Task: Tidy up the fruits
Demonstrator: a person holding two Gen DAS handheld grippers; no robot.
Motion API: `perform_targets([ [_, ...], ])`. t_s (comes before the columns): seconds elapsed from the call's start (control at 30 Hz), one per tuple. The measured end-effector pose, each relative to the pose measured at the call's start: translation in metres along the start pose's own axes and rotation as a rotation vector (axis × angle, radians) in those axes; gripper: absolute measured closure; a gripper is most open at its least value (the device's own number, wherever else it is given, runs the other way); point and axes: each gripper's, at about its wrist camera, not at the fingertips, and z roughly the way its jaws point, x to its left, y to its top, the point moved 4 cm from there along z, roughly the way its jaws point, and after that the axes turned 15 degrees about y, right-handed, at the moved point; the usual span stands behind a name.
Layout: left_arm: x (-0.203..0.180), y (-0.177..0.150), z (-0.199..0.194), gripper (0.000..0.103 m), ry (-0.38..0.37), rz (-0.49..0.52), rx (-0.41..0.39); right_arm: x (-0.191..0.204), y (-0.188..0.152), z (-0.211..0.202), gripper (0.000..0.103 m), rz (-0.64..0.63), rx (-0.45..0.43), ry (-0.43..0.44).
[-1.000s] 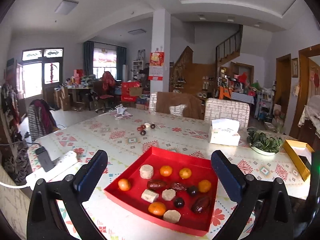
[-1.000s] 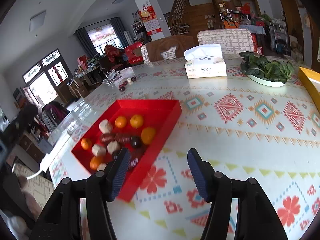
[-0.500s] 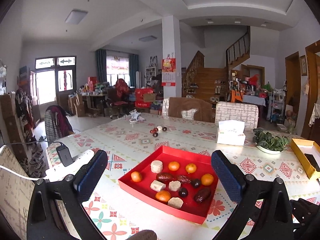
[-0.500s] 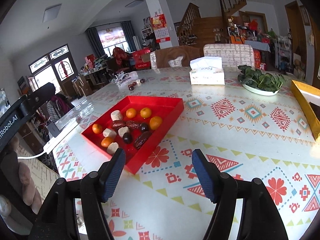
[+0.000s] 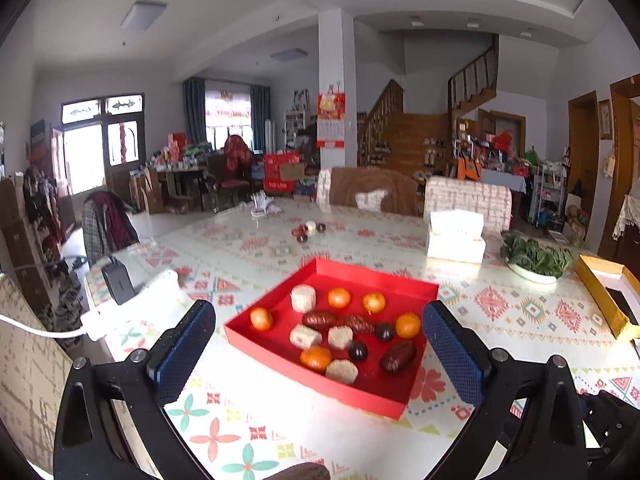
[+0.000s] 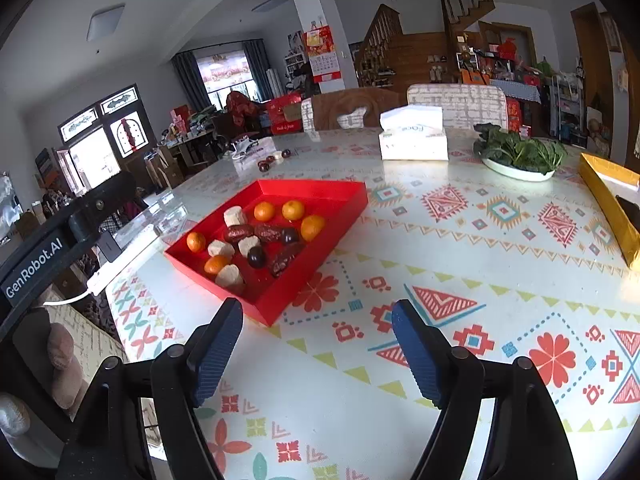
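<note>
A shallow red tray (image 5: 348,274) (image 6: 340,216) lies on the patterned table. It holds several small oranges (image 5: 339,297) (image 6: 264,211), dark red dates (image 5: 398,356) (image 6: 239,233), round dark fruits (image 5: 357,350) and pale cylindrical pieces (image 5: 303,298) (image 6: 233,215). My left gripper (image 5: 319,336) stands open in front of the tray, with nothing between its fingers. My right gripper (image 6: 318,346) hovers over the bare tablecloth to the right of the tray's near corner; its jaws are opening and hold nothing. The left gripper's body (image 6: 44,256) shows at the left edge of the right wrist view.
A few loose dark fruits (image 5: 306,232) (image 6: 272,160) sit further back on the table. A tissue box (image 6: 412,138), a plate of greens (image 6: 518,156) and a yellow box (image 6: 612,200) stand at the back right. A white power strip (image 5: 132,300) lies at the left edge.
Both grippers have drawn back from the tray, which now looks smaller and further off. The right gripper's fingers have spread wider and no longer overlap the tray's near edge.
</note>
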Motion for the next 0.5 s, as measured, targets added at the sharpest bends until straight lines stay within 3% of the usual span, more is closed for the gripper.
perform_targets([
  [0.5, -0.026, -0.032, 0.024, 0.000, -0.048, 0.072, 0.113, -0.016, -0.018, 0.023, 0.018, 0.035, 0.068, -0.023],
])
